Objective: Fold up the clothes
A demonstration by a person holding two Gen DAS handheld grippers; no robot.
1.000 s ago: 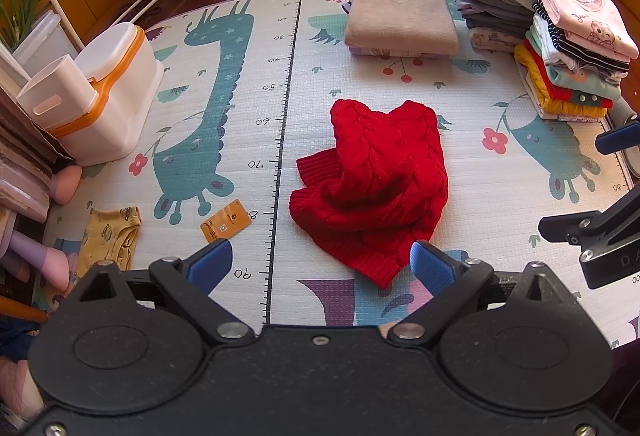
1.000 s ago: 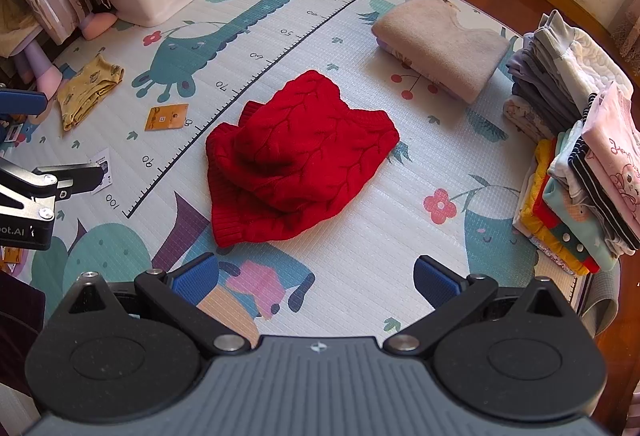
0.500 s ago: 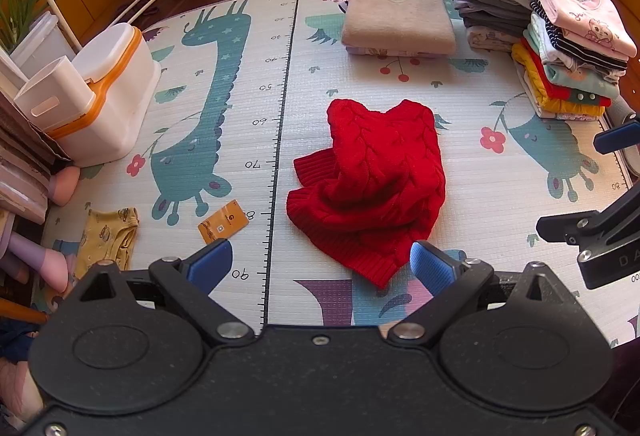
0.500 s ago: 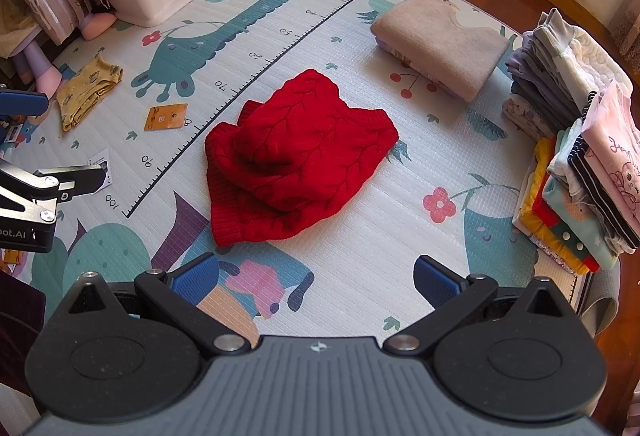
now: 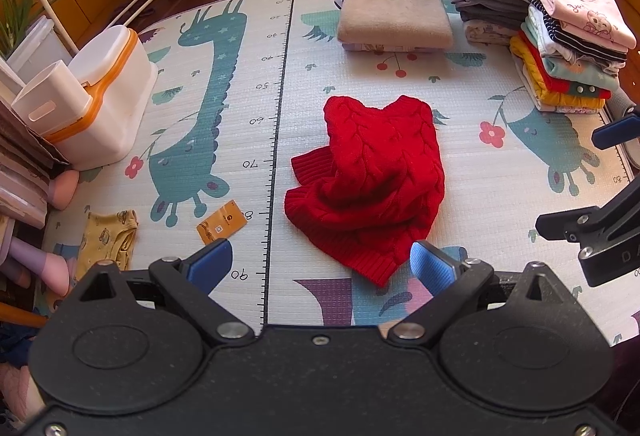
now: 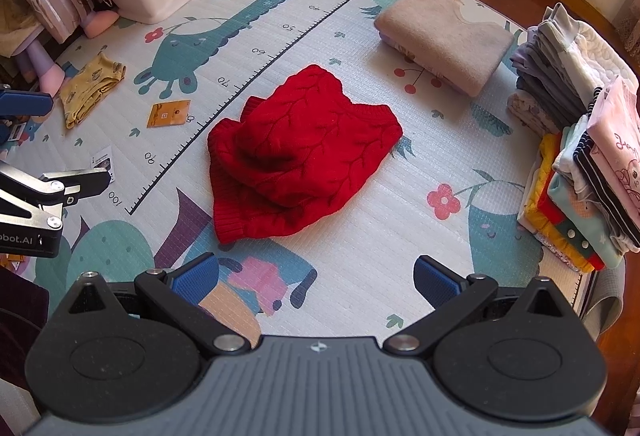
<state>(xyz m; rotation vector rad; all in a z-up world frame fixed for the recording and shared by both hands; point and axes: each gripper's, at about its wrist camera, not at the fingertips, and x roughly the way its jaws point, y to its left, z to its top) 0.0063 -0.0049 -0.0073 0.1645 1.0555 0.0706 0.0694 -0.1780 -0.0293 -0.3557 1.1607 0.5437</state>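
Note:
A red cable-knit sweater (image 5: 376, 180) (image 6: 300, 160) lies crumpled in the middle of the play mat (image 5: 248, 140) (image 6: 400, 220). My left gripper (image 5: 320, 266) hovers open just short of the sweater's near hem, with nothing between its blue pads. My right gripper (image 6: 316, 276) is open too, held above the mat a little short of the sweater. Each gripper shows at the edge of the other's view: the right one (image 5: 600, 196) at the right side, the left one (image 6: 36, 156) at the left side.
A folded beige sweater (image 5: 394, 16) (image 6: 444, 36) lies at the far end of the mat. A tall stack of folded clothes (image 5: 560, 36) (image 6: 580, 164) stands at the right. A white and orange potty (image 5: 96, 96), a yellow garment (image 5: 106, 240) and an orange card (image 5: 222, 224) lie left.
Both views have shifted only slightly; the left gripper has drifted a little. The sweater lies as before and both grippers stay open.

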